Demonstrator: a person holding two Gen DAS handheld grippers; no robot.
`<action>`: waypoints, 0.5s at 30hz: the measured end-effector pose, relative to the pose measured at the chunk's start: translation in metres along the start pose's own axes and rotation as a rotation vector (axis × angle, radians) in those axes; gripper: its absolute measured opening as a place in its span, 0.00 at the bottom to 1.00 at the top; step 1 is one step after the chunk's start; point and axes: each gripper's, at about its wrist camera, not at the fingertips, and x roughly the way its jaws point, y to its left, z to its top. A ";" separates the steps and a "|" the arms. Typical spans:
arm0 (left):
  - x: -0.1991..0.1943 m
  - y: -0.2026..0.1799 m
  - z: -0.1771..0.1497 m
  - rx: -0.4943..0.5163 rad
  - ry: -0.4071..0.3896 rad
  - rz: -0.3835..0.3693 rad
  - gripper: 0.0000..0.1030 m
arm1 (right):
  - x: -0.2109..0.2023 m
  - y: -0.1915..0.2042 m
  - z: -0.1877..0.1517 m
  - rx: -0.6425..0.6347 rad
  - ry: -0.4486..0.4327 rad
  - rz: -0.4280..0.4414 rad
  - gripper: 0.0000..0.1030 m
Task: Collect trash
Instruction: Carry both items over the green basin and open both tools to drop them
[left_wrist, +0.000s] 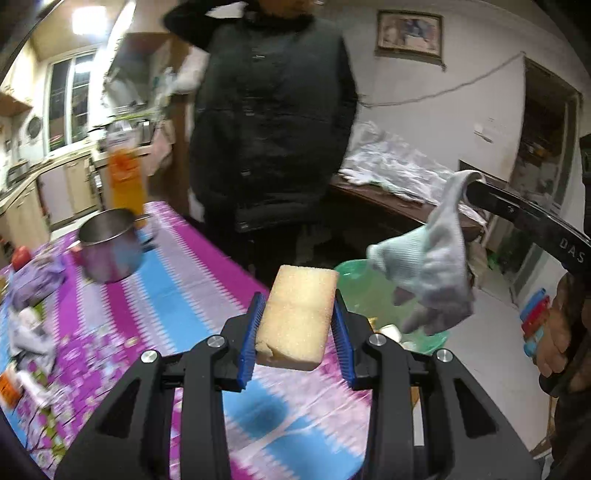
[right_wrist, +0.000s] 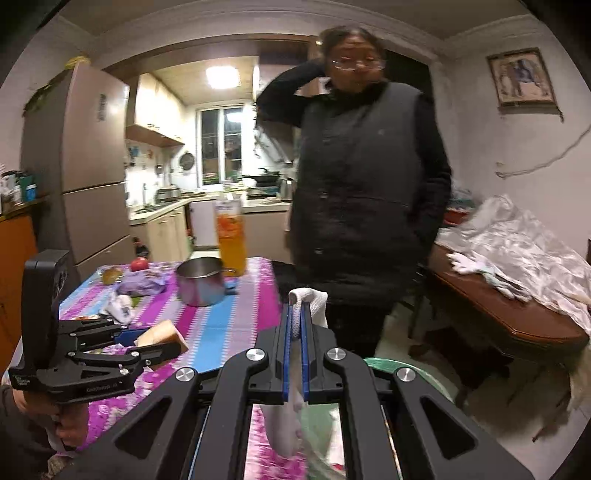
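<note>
- Behind everything we are looking into a lit kitchen with a window, pale cabinets and a tall fridge (right_wrist: 92, 166); a person in a dark padded vest (right_wrist: 362, 192) is standing just past the far end of the tabletop (left_wrist: 177, 295), one arm raised to the head.
- We are seeing the tabletop wearing a striped cloth in magenta, blue and pale lilac, with a flower print along the near edge.
- We are holding the left gripper (left_wrist: 297, 325) with its blue pads squeezing a sponge (left_wrist: 299, 317) from both sides: a pale yellow, coarse-pored block with rounded corners, tilted, and torn or dented at its lower near corner. It is hanging above the tabletop's near right corner, clear of the cloth.
- We are keeping the right gripper (right_wrist: 295, 317) with its pads pressed together on a white knitted glove (left_wrist: 432, 266), which is crumpled, ribbed at the cuff, and drooping with its grey-tipped fingers pointing down.
- Under the glove, a translucent green basin (left_wrist: 354, 291) is sitting beside the tabletop, off its edge; small pale scraps are showing inside it, too blurred to name.
- Further back on the cloth we are seeing a steel pot (right_wrist: 201, 282), a tall bottle of orange drink (right_wrist: 231, 236), a purple wrapper (right_wrist: 142, 284), a red apple (right_wrist: 139, 263) and crumpled white paper (right_wrist: 120, 306).
</note>
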 end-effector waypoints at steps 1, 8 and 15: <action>0.005 -0.006 0.002 0.007 0.005 -0.011 0.33 | 0.003 -0.010 0.000 0.007 0.011 -0.013 0.05; 0.062 -0.056 0.010 0.054 0.055 -0.078 0.33 | 0.022 -0.064 -0.015 0.062 0.079 -0.083 0.05; 0.107 -0.078 0.005 0.055 0.098 -0.107 0.33 | 0.045 -0.100 -0.040 0.114 0.153 -0.117 0.05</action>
